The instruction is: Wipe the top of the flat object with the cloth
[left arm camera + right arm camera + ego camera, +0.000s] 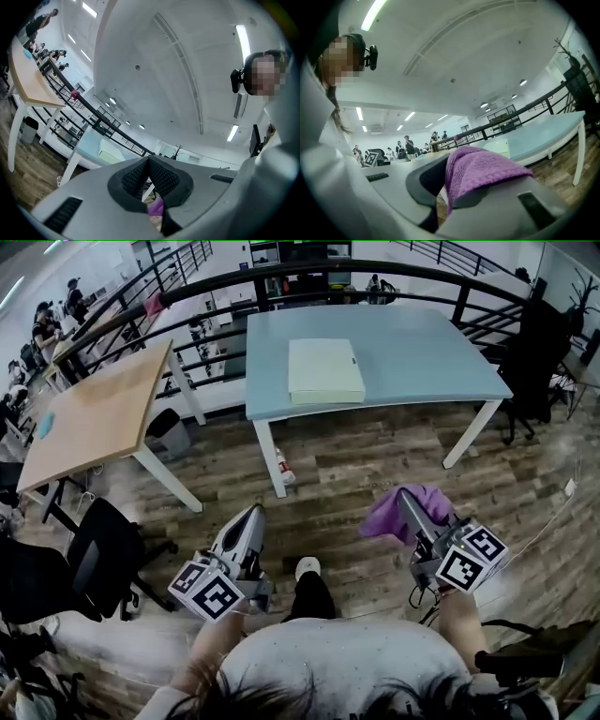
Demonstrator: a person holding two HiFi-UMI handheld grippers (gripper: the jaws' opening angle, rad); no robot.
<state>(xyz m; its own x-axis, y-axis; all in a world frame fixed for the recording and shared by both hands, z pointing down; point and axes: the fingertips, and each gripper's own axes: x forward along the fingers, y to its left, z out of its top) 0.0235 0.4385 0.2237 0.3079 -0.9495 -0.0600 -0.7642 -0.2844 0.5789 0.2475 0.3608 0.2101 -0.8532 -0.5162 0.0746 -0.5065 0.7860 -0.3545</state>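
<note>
At the far left stands a wooden counter point(103, 413), which plays no part in the job. Just right of it, low over the plank floor point(356, 470), the left tongs point(251, 514) point ahead. They are closed, pad against pad, with nothing pinched between them.

Ahead at the centre, the flat object point(324, 371), pale green and rectangular, lies on the blue counter point(431, 362) near its front edge. Its top is bare and nothing touches it.

To the right, the right tongs point(405, 498) are clamped on the purple cloth point(417, 512), which bunches over the upper jaw and hangs loose on one side. Both tongs are well apart from the object.

I judge this to be the carrying step, with the cloth in hand and the wiping not yet begun. The next move calls for bringing the right tongs forward over the object and lowering them until the loose cloth lies flat on its top, then sweeping across. The left tongs could brace an edge of the object so it does not slide.
</note>
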